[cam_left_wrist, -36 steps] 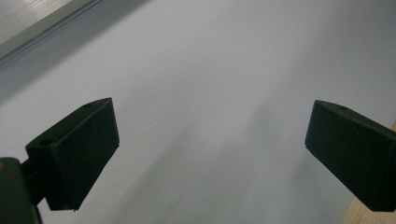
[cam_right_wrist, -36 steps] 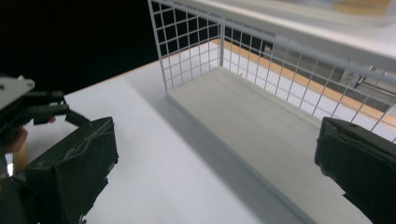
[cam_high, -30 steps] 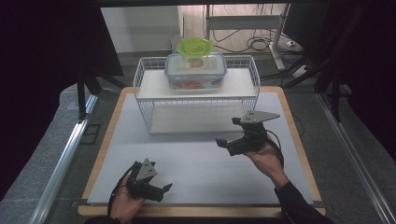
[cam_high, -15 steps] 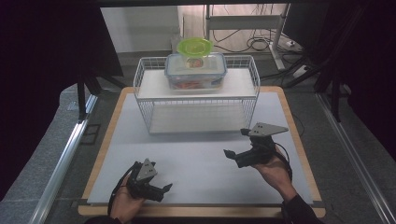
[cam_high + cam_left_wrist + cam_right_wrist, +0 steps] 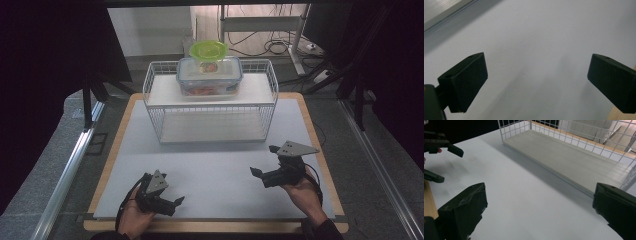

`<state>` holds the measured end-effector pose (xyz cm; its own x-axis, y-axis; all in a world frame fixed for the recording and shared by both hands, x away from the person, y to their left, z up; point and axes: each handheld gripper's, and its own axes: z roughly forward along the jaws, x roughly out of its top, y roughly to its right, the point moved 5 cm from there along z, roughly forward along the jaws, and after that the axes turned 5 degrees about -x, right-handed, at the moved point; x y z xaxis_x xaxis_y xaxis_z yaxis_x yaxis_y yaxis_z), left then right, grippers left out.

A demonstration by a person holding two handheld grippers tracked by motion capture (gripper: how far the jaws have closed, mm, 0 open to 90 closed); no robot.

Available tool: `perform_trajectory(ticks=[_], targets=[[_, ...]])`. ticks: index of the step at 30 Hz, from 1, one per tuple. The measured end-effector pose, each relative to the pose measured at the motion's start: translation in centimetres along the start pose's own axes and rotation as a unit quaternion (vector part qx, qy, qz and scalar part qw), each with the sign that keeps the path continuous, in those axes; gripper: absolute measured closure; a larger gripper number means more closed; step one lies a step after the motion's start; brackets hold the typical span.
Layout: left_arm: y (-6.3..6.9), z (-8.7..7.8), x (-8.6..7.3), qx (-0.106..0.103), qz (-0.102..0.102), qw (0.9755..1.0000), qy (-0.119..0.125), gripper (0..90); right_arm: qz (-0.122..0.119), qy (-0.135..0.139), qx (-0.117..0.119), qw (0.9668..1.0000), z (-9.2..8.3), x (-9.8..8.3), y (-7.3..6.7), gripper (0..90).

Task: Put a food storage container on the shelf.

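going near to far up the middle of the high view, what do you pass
white mat → lower shelf of the wire rack → top shelf → clear lidded box → green bowl on its lid

You are working at a wooden table (image 5: 125, 130) topped with a white mat (image 5: 210, 165). Grey floor (image 5: 50, 150) lies on both sides, with a metal rail (image 5: 70, 165) along the left (dark curtains hang beyond). Behind, cables (image 5: 272, 47) sprawl under a metal stand (image 5: 260, 22).
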<state>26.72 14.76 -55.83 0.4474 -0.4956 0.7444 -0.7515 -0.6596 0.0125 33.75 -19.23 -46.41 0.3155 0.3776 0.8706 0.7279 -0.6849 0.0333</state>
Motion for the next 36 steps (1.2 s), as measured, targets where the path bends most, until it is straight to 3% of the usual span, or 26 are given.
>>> perform_trajectory(ticks=[20,30,36], targets=[[0.0,0.1,-0.1,0.0,0.0,1.0,-0.002,2.6,-0.009,-0.018,-0.05,0.9985,-0.9,-4.1,1.2,0.0],[-0.1,0.2,-0.1,0.0,0.004,1.0,-0.005,2.5,-0.015,-0.049,-0.062,0.9967,-0.6,-5.8,1.4,0.0],[0.0,0.2,-0.2,0.001,0.004,1.0,-0.005,2.4,-0.015,-0.083,-0.059,0.9946,-0.1,-6.9,1.3,0.0]])
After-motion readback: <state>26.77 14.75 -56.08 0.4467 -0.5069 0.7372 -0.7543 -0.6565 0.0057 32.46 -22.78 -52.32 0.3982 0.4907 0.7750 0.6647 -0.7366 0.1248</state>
